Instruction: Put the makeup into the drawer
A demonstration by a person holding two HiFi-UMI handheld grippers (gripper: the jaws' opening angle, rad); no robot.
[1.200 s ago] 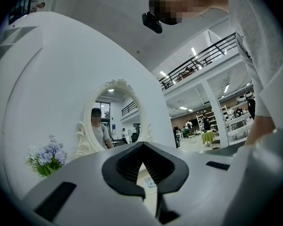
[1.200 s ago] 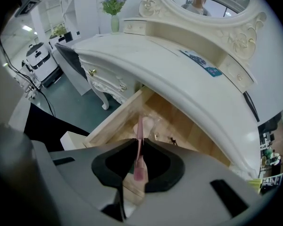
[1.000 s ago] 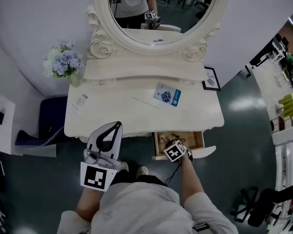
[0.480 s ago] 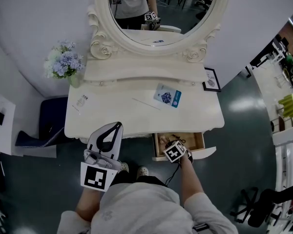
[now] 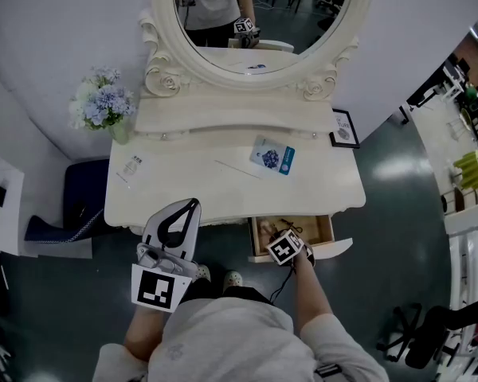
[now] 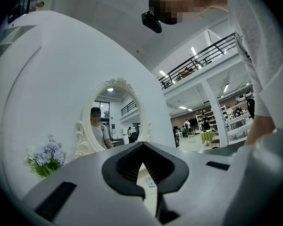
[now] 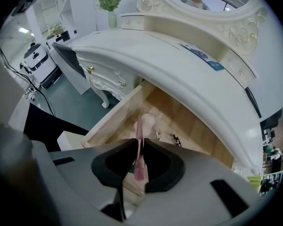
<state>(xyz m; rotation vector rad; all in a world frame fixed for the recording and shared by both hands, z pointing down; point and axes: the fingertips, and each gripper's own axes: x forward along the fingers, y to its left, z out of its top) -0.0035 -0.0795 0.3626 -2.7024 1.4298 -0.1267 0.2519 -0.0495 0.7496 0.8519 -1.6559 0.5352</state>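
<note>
Pink makeup stick (image 7: 139, 169) clamped in right gripper (image 7: 136, 144), tip aimed steeply down over open drawer (image 7: 111, 125). Left gripper (image 6: 142, 146) empty, jaws closed together, held level by table edge, clear of work. Below stick: pale round item (image 7: 146, 122) and small dark bits on drawer floor. Best to lower until tip nears wood, pick bare patch beside round item, then ease jaws apart. Release from height risks bounce over front wall. Beyond: tabletop (image 5: 183, 183), card (image 5: 272, 157), mirror (image 5: 287, 22).
</note>
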